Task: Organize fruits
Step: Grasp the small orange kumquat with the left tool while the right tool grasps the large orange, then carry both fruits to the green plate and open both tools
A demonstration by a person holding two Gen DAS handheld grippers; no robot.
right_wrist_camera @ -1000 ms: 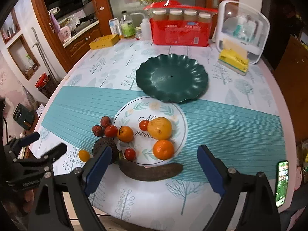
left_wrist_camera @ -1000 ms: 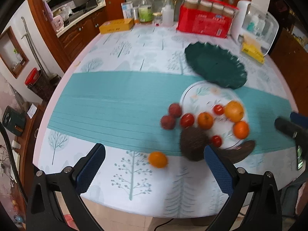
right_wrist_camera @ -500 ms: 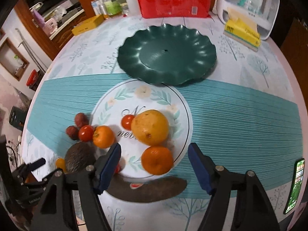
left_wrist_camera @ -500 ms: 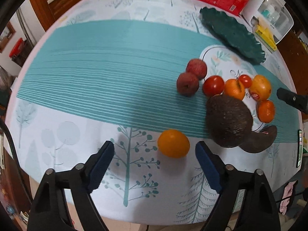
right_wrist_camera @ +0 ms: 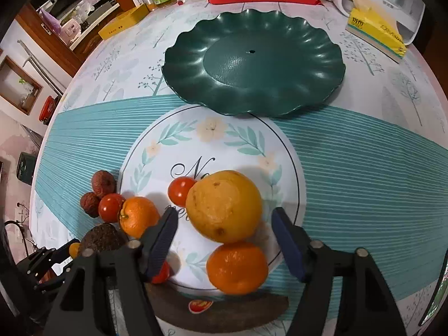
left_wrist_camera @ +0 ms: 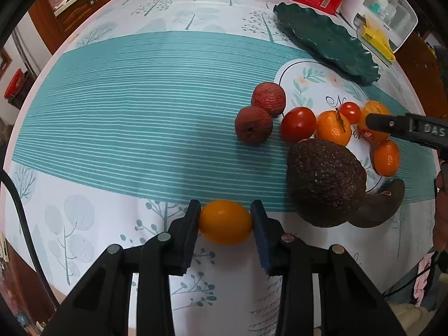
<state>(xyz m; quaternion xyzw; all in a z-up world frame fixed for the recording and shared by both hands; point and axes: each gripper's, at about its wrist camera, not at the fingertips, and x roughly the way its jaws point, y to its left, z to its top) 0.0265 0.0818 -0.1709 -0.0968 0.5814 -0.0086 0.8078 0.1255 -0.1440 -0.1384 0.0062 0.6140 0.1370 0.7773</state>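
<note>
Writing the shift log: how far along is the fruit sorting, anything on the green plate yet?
Nothing placed: the green plate is bare. In hand: the left gripper is closing on the small yellow-orange fruit, pads at both sides; the right gripper is closing around the large yellow citrus, not yet touching. Left: tangerines, tomatoes, the avocado and the dark banana.

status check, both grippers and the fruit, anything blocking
Left gripper closing, fingers on the small orange fruit. Right gripper closing around the mandarin, fingers not touching it. Big yellow citrus crowds it.
</note>
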